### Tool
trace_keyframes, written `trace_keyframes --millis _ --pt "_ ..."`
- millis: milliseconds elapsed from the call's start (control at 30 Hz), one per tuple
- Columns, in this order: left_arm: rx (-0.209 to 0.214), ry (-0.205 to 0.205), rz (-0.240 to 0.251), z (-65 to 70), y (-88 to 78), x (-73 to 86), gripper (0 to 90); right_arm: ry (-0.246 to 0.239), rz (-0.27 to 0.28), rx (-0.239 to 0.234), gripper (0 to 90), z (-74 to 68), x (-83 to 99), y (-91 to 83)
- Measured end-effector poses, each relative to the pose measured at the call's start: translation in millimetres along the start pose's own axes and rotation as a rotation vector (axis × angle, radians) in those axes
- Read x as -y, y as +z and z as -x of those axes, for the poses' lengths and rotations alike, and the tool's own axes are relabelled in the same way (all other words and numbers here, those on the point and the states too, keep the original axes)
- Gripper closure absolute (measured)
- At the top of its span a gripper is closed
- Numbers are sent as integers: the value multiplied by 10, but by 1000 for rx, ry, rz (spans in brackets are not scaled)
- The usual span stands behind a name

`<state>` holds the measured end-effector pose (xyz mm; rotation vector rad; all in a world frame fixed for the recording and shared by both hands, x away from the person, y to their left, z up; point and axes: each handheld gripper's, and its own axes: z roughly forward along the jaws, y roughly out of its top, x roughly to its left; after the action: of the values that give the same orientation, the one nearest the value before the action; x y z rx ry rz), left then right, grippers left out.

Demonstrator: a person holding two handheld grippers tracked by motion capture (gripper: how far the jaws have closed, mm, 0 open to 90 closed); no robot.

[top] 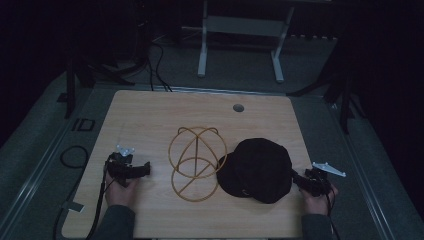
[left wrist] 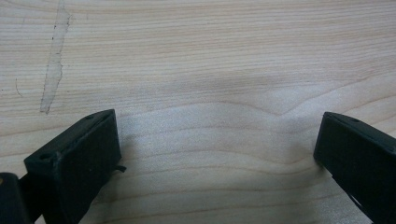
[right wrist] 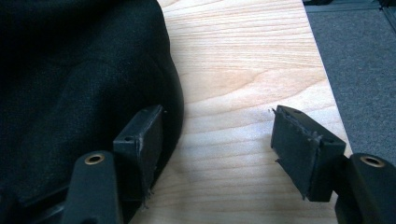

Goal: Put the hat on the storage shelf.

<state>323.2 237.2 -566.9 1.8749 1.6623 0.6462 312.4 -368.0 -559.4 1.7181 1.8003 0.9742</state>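
Since the black cap [top: 257, 170] looks soft and light, its stiffer rim at 3 o'clock suits pinching. Right gripper [right wrist: 219, 140] stands spread beside that rim, left gripper [left wrist: 217, 149] spread over bare surface [left wrist: 210, 70].

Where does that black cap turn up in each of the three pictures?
High view: the black cap lies right of centre, beside the wire frame.
Left gripper view: not in it, just bare wood.
Right gripper view: the cap covers the left half, one jaw over its edge.
Shared landmark: the wooden table.
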Motion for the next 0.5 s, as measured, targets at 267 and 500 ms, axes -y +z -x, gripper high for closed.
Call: trace_keyframes --millis 267,500 --pt "-3 -1 -2 6 0 -3 1 10 3 -18 326 18 3 -6" --pt "-6 -5 -2 11 3 -5 1 -28 -9 -18 280 -5 -4 7"
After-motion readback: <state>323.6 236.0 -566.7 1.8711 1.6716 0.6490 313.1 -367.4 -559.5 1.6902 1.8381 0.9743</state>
